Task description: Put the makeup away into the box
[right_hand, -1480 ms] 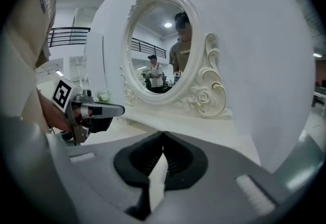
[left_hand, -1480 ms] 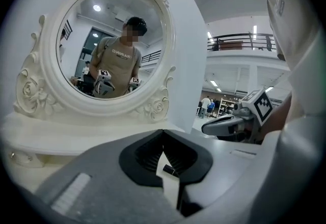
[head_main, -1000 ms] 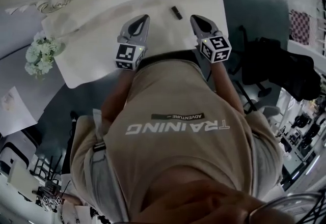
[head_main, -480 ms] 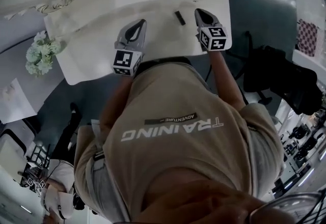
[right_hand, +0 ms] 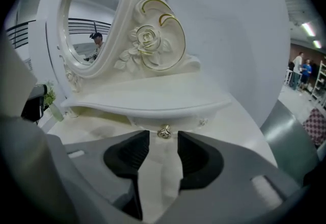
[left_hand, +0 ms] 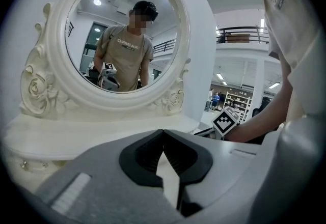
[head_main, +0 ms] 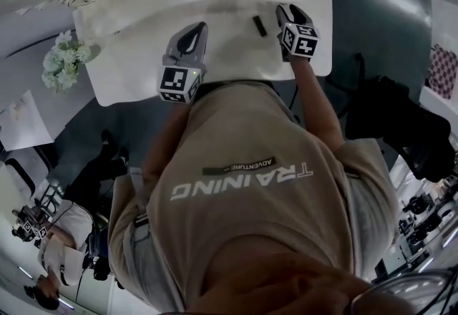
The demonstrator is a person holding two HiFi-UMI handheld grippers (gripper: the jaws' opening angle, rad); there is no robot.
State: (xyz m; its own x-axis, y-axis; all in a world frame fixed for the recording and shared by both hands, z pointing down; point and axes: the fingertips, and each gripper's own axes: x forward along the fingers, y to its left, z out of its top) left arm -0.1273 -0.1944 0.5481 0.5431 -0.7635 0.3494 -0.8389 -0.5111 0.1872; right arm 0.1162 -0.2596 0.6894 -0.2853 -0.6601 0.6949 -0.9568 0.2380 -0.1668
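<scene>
White dressing table (head_main: 129,70), tabletop mostly bare, with an oval mirror (left_hand: 122,39) in a carved rose frame at its back; the glass reflects a person in a beige T-shirt. Below the mirror a curved shelf (right_hand: 147,102) overhangs the tabletop. Left gripper (left_hand: 163,135): held low over the near edge of the table, jaw tips meeting, nothing in them, only a sliver of pale tabletop showing through the gap behind the tips. Right gripper (right_hand: 163,140): over the table's right part, pointing at the base of the mirror stand; jaws have just been opening and now stand wide apart, empty, pads pressing on nothing. A bunch of white flowers (head_main: 61,63) stands at the table's left end, well apart from both grippers. Small drawer (right_hand: 147,122) under the shelf, closed (contents not visible). Its metal knob (right_hand: 163,132) lines up with the gap at the right jaw tips, just beyond them; contact cannot be told. Dark makeup stick (head_main: 259,25) lies loose on the tabletop between the two grippers, just beside the right one.
</scene>
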